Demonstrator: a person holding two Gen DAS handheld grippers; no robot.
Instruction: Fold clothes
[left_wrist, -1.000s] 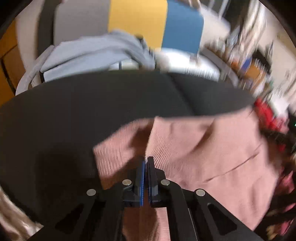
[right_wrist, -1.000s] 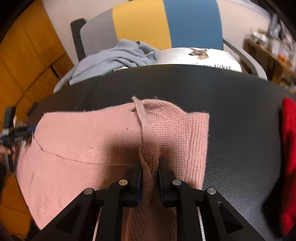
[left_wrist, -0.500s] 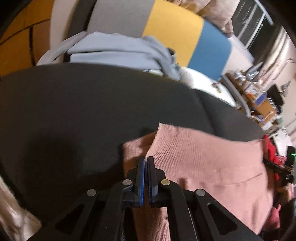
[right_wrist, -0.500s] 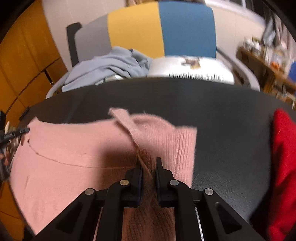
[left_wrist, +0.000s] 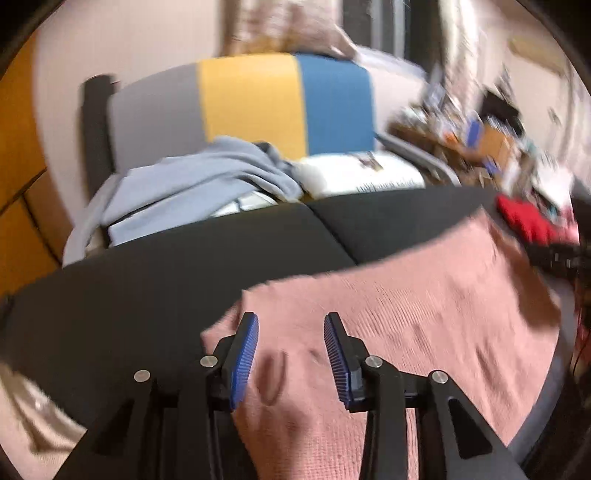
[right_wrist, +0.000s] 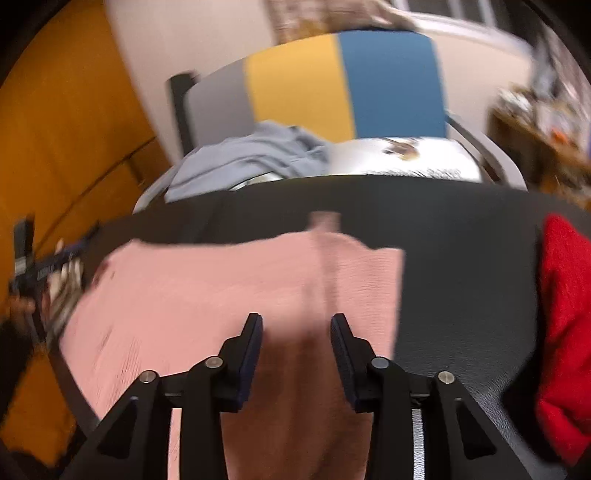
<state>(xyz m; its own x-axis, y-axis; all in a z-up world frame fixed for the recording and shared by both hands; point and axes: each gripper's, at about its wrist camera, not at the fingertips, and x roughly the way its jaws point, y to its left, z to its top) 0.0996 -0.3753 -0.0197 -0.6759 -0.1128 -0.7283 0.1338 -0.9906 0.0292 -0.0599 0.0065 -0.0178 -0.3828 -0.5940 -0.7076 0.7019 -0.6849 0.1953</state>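
Pink knitted sweater (left_wrist: 406, 325) lies spread on dark, black-upholstered tabletop (left_wrist: 147, 295); same garment in right wrist view (right_wrist: 207, 291), w/ a raised fold ridge running up its middle toward far edge. Far edge of sweater is uneven, one small tab sticks past it onto the dark surface.

Left gripper (left_wrist: 291, 354): black fingers w/ blue ribbed pads, jaws opening, pads apart and clear of the knit; sweater lies below and between them, near its left corner. Right gripper (right_wrist: 296, 354): jaws opening too, pads apart; the fold ridge sits in the gap, not pinched. Both views motion-blurred.

Surface: dark top has a seam (left_wrist: 332, 236) running from far edge toward sweater. Red fuzzy garment (right_wrist: 565, 325) lies at right side of top, apart from the pink one; seen also at far right in left view (left_wrist: 524, 218).

Beyond far edge: chair w/ backrest in grey, yellow and blue vertical panels (left_wrist: 280, 103). On its seat a crumpled light-blue garment (left_wrist: 199, 184) beside a white folded item w/ a small print (left_wrist: 369, 173).

Room: orange-brown panelled wall (right_wrist: 66, 147) at left, pale wall behind chair, cluttered shelf/desk area (left_wrist: 480, 125) at right, too blurred to ID contents. Other gripper and a hand (right_wrist: 33, 291) visible at left edge of right view.
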